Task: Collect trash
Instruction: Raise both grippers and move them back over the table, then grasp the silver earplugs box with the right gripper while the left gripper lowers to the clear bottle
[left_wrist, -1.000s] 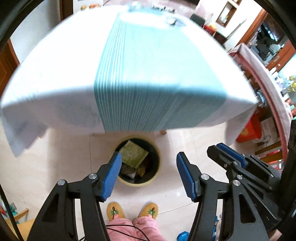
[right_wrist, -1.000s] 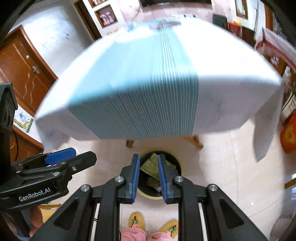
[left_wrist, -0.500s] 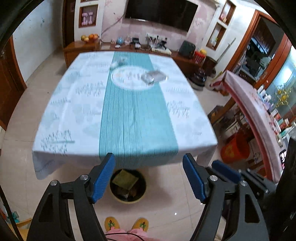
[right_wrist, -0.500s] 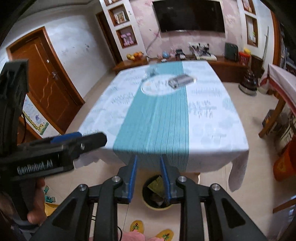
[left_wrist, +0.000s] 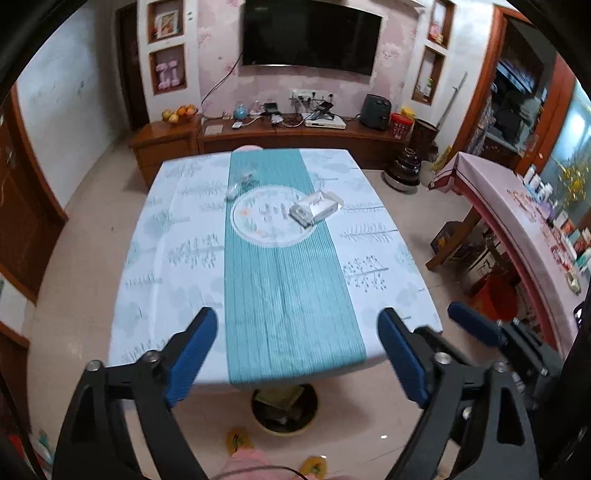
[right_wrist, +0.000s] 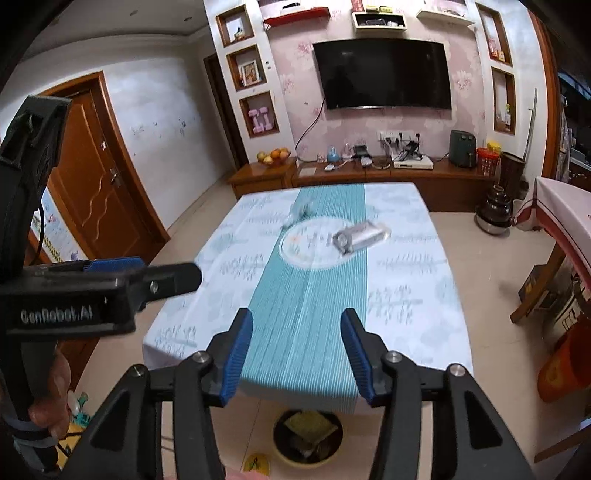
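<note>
Blue-padded left gripper (left_wrist: 297, 354) hangs above the near edge of the table (left_wrist: 177, 258), jaws wide apart with nothing between them; they have just been opening. The right gripper (right_wrist: 296, 354) is beside it, jaws also apart and empty, likewise just opening. A silvery wrapper (left_wrist: 314, 208) lies past the table's middle, with small clear scraps (left_wrist: 240, 182) farther back. Under the near edge stands the bin (left_wrist: 284, 406), holding trash.

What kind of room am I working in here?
Most likely a home living and dining room: a wall-mounted TV above a long wooden cabinet, a dining table with a printed cloth, and a fruit bowl on the sideboard.
</note>
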